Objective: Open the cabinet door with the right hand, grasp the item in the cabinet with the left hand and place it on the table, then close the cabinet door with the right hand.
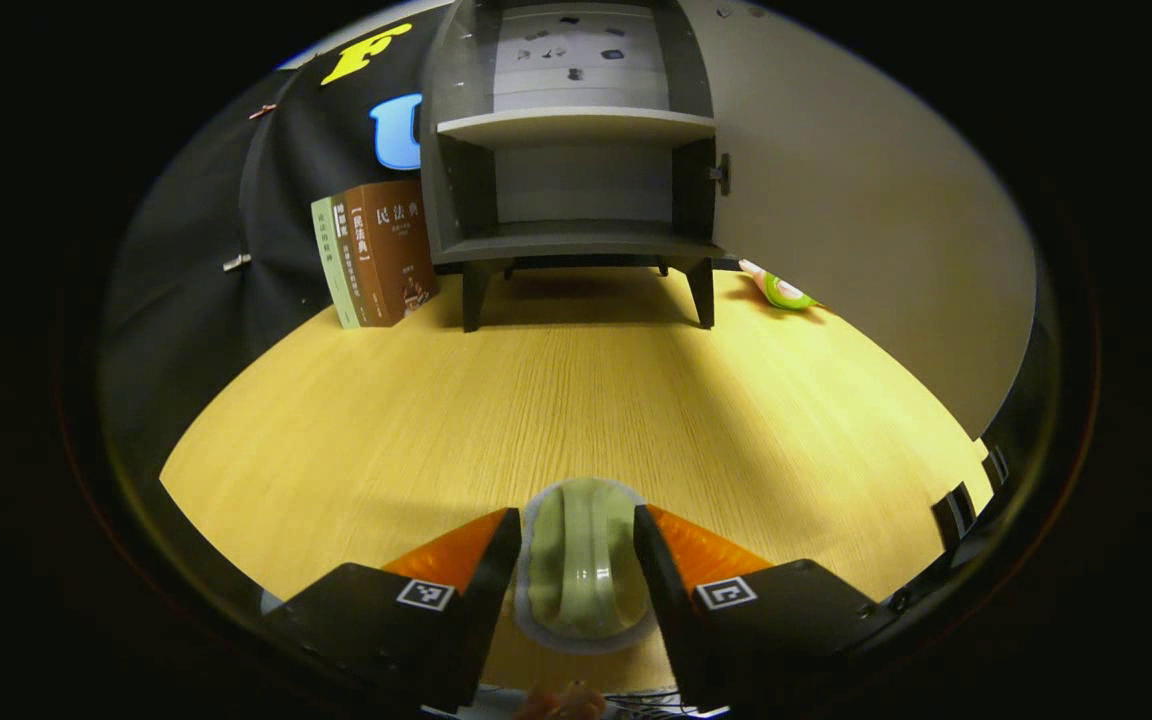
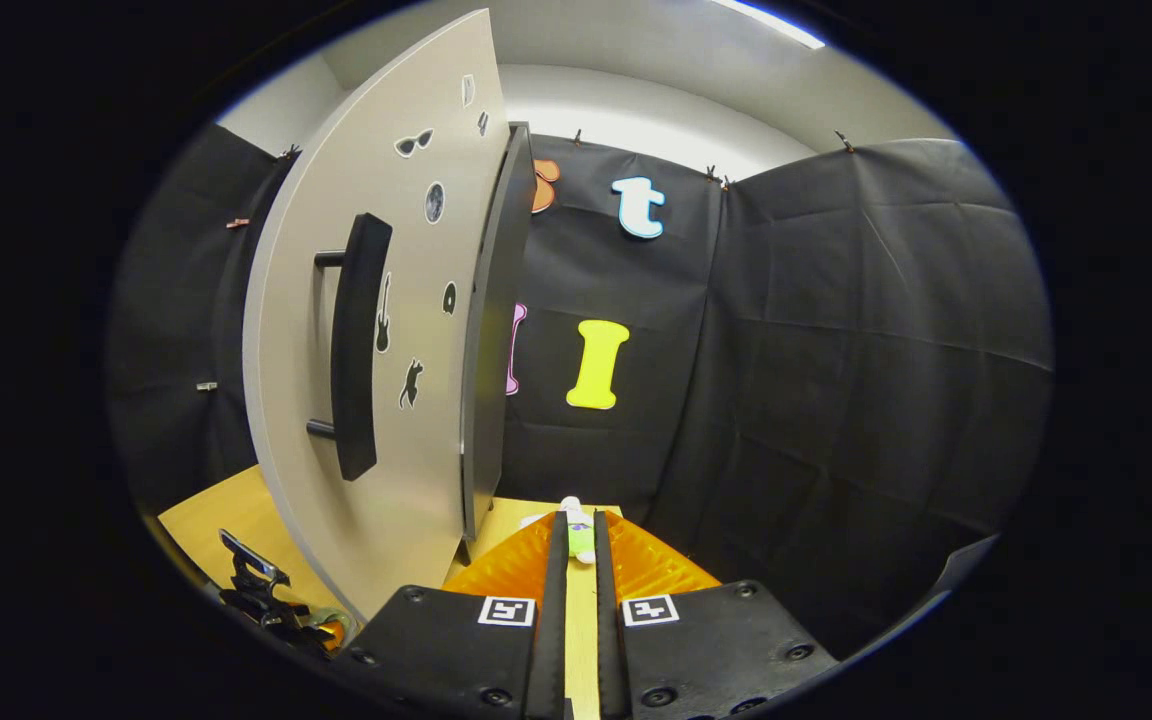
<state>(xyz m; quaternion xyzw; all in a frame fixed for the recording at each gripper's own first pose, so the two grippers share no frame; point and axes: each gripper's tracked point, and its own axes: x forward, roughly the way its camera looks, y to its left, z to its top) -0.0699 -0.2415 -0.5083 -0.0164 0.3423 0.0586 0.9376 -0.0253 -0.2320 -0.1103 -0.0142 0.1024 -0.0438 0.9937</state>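
Left hand-held gripper (image 1: 577,545) clamped on pale green ridged item (image 1: 584,560), perhaps a soap dish, near tabletop (image 1: 556,400) front edge. Right hand-held gripper (image 2: 576,545) nearly closed, empty, beside open cabinet door (image 2: 406,330); small object beyond its fingertips unclear.

Ahead of the left gripper (image 1: 576,530) the yellow wooden tabletop (image 1: 576,400) lies bare up to the grey two-shelf cabinet (image 1: 576,240). Brown and green upright books (image 1: 376,255) stand ahead-left beside it. The swung-open grey cabinet door (image 2: 376,330) walls off the ahead-right side, a green-and-white tube (image 1: 781,290) lying at its foot. That door with its black bar handle (image 2: 356,345) rises close on the right gripper's (image 2: 576,530) left; ahead and rightward is free to the black cloth wall (image 2: 836,400).
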